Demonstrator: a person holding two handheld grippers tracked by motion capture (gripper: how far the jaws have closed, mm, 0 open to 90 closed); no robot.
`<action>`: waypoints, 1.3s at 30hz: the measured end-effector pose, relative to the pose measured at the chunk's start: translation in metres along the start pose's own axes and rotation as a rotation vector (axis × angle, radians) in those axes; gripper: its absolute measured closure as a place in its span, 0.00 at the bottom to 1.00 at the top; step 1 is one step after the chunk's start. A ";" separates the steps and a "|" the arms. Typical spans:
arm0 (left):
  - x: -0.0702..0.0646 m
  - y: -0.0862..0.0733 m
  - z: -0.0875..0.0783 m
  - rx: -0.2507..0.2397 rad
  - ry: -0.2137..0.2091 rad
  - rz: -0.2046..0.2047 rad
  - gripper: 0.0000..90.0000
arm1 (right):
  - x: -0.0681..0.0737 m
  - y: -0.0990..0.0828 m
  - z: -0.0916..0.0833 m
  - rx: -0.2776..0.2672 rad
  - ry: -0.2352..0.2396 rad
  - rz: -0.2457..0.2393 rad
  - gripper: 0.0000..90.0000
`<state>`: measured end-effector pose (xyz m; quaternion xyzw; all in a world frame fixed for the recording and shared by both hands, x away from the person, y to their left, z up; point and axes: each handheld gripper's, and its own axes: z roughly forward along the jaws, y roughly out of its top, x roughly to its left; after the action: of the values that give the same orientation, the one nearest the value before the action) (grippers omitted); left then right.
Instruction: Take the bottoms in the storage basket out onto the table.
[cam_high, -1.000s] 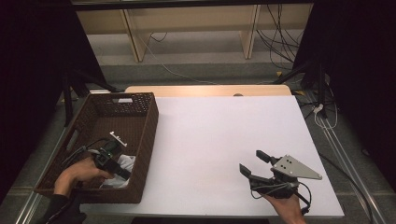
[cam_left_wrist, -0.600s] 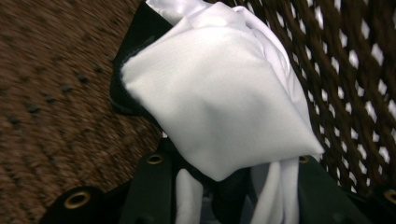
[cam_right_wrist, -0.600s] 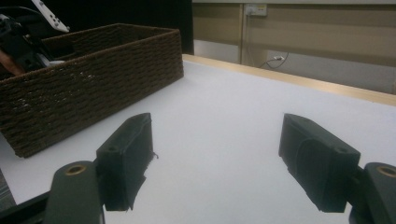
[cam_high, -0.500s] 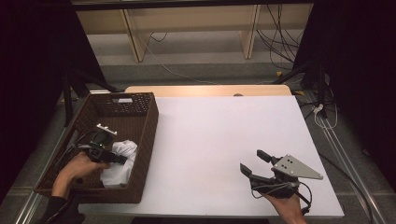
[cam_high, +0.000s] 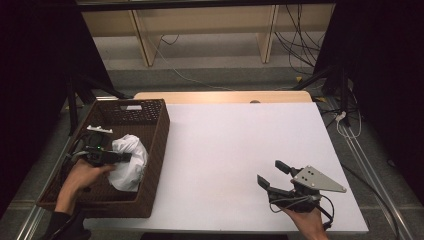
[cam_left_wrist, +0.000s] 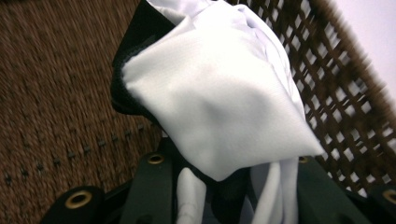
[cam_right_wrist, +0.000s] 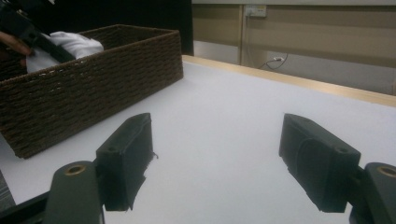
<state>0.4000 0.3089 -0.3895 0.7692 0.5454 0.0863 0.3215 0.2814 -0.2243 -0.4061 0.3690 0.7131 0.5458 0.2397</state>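
White tabletop (cam_high: 235, 150) spans the scene, with a brown woven basket (cam_high: 150, 150) at its left edge and bare shelving with loose cables behind. Inside the basket, the left gripper (cam_high: 116, 157) has just been closing and now clamps a white cloth (cam_high: 129, 161); in the left gripper view the fabric (cam_left_wrist: 219, 107) bunches between the jaws, a black edge showing at its fold. Near the table's right front, the right gripper (cam_high: 272, 175) rests with jaws spread wide, nothing between them. No readable writing shows on any of these things.
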 end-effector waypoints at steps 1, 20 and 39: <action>-0.001 0.001 -0.002 -0.017 -0.001 -0.004 0.75 | 0.000 0.000 0.000 0.000 0.000 -0.002 0.30; -0.008 0.008 -0.029 -0.261 -0.034 -0.071 0.75 | 0.000 0.000 0.000 -0.002 0.000 -0.002 0.30; -0.015 0.012 -0.047 -0.412 -0.121 -0.148 0.75 | 0.000 -0.001 0.001 -0.005 -0.001 -0.003 0.30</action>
<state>0.3809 0.3115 -0.3428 0.6491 0.5509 0.1258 0.5092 0.2815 -0.2237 -0.4067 0.3677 0.7122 0.5470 0.2416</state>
